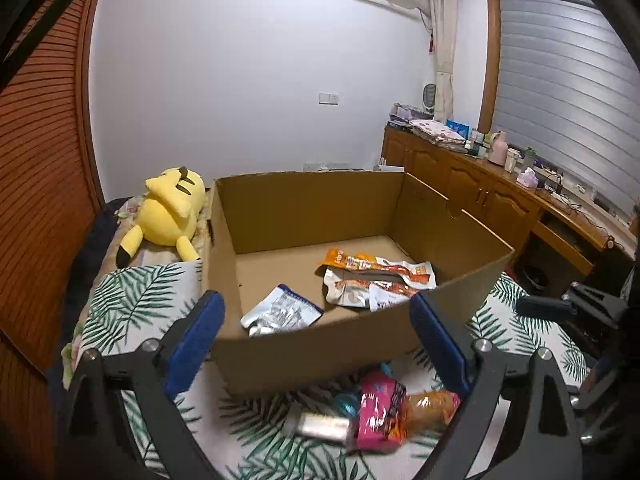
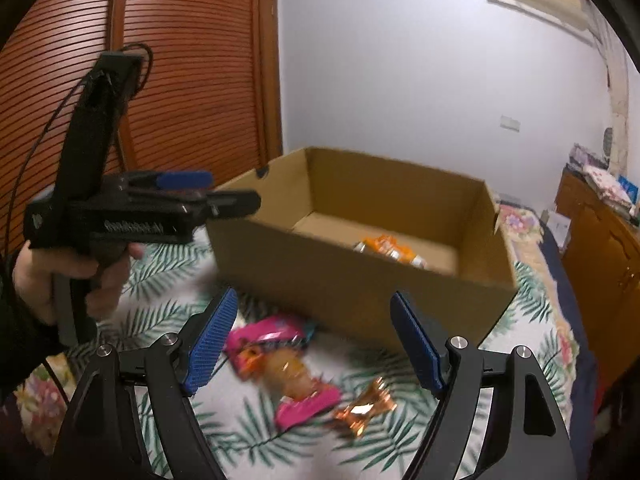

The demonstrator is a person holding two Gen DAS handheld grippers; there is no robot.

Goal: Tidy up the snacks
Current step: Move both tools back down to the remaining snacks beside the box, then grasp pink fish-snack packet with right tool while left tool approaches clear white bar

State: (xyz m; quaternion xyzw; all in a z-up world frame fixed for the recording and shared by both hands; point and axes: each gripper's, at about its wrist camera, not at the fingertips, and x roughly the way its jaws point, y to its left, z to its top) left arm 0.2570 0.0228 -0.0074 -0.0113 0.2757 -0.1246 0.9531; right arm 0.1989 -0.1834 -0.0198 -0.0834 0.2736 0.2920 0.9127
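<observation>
the left gripper (image 1: pixel 316 344) has its jaws spread wide with nothing between the blue pads (image 1: pixel 196 344); through the gap shows the near wall of the open cardboard box (image 1: pixel 320 344). inside the box lie a silver-and-blue packet (image 1: pixel 282 310) near the front and orange snack packets (image 1: pixel 376 268) further in. the right gripper (image 2: pixel 314 344) also stands open and empty above the leaf-print bedcover (image 2: pixel 168 280). below and between its jaws, outside the box, lie a pink snack packet (image 2: pixel 266 332), a blurred orange one (image 2: pixel 292 376) over it, and a copper-foil sweet (image 2: pixel 366 406) toward the right pad. a yellow plush toy (image 1: pixel 170 210) lies beside the box.
</observation>
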